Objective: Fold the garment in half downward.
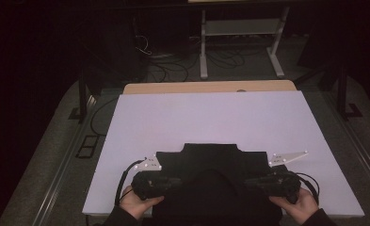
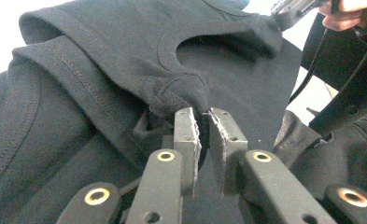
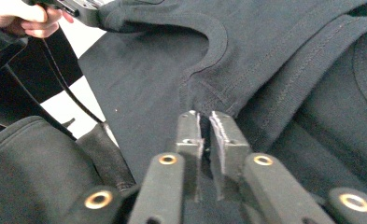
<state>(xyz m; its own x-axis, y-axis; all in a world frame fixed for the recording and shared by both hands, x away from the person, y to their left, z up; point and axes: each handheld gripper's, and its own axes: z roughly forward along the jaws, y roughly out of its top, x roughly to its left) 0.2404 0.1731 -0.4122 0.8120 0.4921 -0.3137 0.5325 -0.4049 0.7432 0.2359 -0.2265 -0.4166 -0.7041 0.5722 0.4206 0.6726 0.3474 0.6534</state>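
One black shirt (image 1: pixel 211 165) lies on the white board (image 1: pixel 206 117) covering the bench, at the board's near edge, its lower part hanging over that edge toward the person. The neckline shows in both gripper views, with stitched hems folded beside it.

Two hand-held grippers, one per hand. Left hand-held gripper (image 2: pixel 203 122) sits at the shirt's left corner; its jaws stand a narrow slit apart, tips against a bunched fold of shirt cloth — the pads are not pressing on it. Right hand-held gripper (image 3: pixel 205 122) sits at the shirt's right corner; same state, jaws slightly parted, tips at a seam, no cloth pinched between the pads.

Two hands (image 1: pixel 138 202) — one on each gripper, at the shirt's sides.
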